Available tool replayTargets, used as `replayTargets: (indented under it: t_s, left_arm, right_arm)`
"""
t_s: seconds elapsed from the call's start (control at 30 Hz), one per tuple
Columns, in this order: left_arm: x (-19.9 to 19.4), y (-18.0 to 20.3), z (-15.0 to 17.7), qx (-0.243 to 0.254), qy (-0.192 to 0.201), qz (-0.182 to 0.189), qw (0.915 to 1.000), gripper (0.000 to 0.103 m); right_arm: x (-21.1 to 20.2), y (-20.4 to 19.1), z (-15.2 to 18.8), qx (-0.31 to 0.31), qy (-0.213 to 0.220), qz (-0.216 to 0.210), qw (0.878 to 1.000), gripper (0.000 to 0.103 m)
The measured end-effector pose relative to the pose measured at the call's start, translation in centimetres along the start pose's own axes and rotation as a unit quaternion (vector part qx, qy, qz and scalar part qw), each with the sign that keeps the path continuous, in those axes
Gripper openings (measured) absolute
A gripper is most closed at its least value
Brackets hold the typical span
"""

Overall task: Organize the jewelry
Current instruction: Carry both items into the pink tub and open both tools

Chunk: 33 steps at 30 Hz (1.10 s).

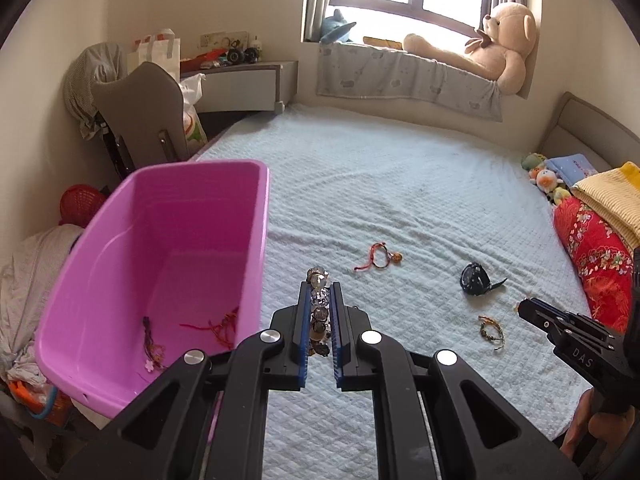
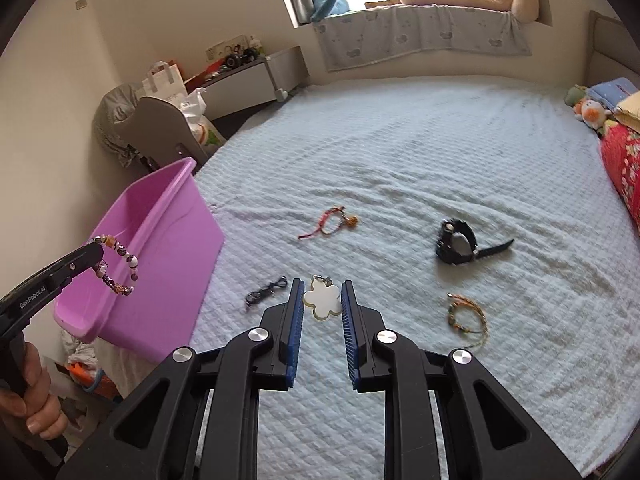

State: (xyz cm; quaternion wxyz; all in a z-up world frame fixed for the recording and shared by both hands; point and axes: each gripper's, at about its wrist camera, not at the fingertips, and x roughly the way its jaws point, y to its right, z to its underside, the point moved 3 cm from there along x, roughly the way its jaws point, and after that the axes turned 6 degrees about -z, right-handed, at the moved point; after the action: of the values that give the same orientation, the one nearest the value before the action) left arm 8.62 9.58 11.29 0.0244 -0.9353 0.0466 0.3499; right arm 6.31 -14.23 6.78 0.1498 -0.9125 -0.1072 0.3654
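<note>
Black left gripper (image 1: 320,292) and right gripper (image 2: 322,300), blue-padded jaws, silver rivets.

The right hand-held gripper (image 2: 322,300) grips a white flower charm (image 2: 321,299) above the bed (image 2: 400,152). At left, the left hand-held gripper (image 2: 98,249) dangles a beaded bracelet (image 2: 120,266) by the pink bin (image 2: 168,236).

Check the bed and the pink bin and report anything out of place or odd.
Nothing is damaged or spilled. Loose pieces lie scattered on the bed cover: a red cord bracelet, a black watch, a braided bracelet and a black cord. The pink bin overhangs the bed's edge, which looks precarious.
</note>
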Motion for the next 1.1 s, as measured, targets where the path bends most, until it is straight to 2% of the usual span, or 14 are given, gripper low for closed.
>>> replayTargets:
  t_s: [0.33, 0.47, 0.67, 0.87, 1.1]
  left_arm:
    - [-0.5, -8.6, -1.8, -0.031, 0.011, -0.057, 0.9978, 0.009]
    - [0.4, -11.9, -1.3, -0.052, 0.003, -0.077, 0.9957, 0.009]
    - [2.5, -15.8, 0.5, -0.078, -0.029, -0.093, 0.9922, 0.009]
    - [4.5, -18.5, 2.2, -0.107, -0.056, -0.104, 0.9872, 0.010]
    - [6.9, -20.3, 3.6, -0.123, -0.091, -0.115, 0.9816, 0.010]
  right_arm:
    - [3.9, -11.7, -4.4, -0.078, -0.005, -0.096, 0.992, 0.018]
    - [6.2, -15.9, -4.8, -0.106, -0.021, -0.121, 0.987, 0.018]
    - [9.8, -21.4, -4.0, -0.138, -0.058, -0.153, 0.977, 0.018]
    - [13.4, -24.9, -3.1, -0.161, -0.097, -0.155, 0.970, 0.018]
    - [16.2, -26.2, -1.9, -0.189, -0.121, -0.126, 0.966, 0.019]
